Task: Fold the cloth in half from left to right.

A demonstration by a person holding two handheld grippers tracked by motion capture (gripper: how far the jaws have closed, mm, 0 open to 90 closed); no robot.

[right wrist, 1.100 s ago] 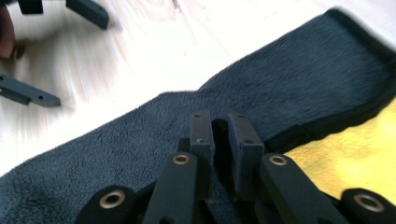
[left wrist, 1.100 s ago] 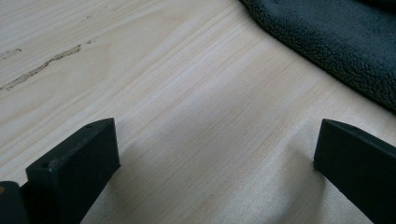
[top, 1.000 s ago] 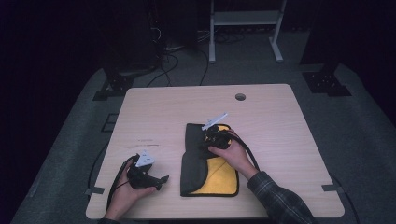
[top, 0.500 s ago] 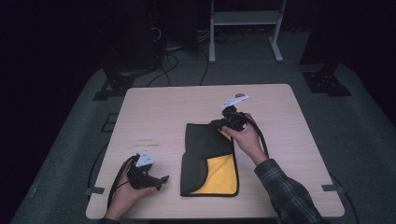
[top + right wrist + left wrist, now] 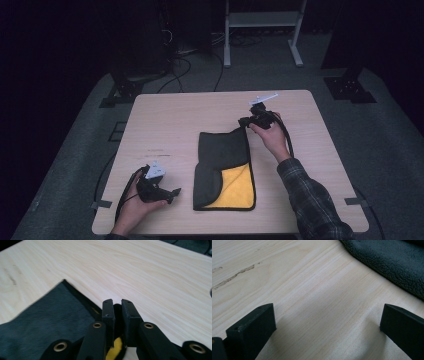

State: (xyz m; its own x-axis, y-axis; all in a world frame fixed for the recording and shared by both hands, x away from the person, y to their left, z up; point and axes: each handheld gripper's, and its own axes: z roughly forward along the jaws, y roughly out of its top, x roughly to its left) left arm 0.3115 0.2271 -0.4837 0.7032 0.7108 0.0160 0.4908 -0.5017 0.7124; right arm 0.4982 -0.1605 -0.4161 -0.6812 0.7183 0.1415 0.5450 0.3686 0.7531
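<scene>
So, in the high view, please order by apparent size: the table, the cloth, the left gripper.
1. Table, largest by far.
2. Dark grey and yellow cloth, lying partly folded on it.
3. Left gripper, smallest, though it is nearer the camera.

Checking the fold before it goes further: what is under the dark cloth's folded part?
Under the dark cloth, its yellow side shows at the near right, lying on the table. The right gripper pinches its far corner. Whatever lies beneath the folded layers is covered.
</scene>
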